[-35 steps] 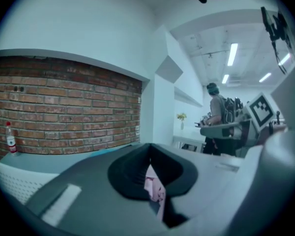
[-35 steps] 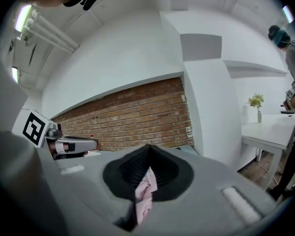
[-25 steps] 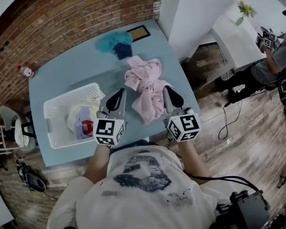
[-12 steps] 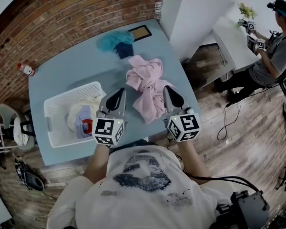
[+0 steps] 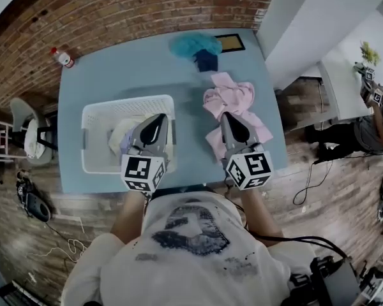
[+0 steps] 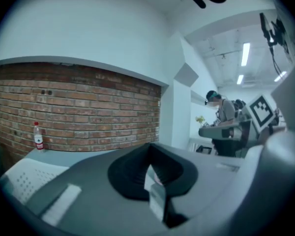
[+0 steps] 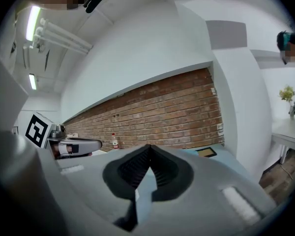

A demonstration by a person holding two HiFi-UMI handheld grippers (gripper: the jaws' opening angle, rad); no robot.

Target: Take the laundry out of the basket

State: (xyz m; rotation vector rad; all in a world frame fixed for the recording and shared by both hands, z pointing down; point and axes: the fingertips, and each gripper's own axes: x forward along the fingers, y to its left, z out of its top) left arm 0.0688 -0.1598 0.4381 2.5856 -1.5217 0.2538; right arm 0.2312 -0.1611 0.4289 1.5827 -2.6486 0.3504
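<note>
Left gripper (image 5: 157, 119), right gripper (image 5: 229, 117) closed, empty; head view alone shows laundry (image 5: 124, 134) inside basket (image 5: 88, 139).

The basket (image 5: 88, 139) at the table's near left edge is white perforated plastic. The table (image 5: 115, 75) top looks smooth and matt. The pink laundry (image 5: 233, 101) is soft crumpled cloth. The wall (image 5: 115, 5) is rough brick.

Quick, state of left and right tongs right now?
Left tongs: closed, holding nothing.
Right tongs: closed, holding nothing.
</note>
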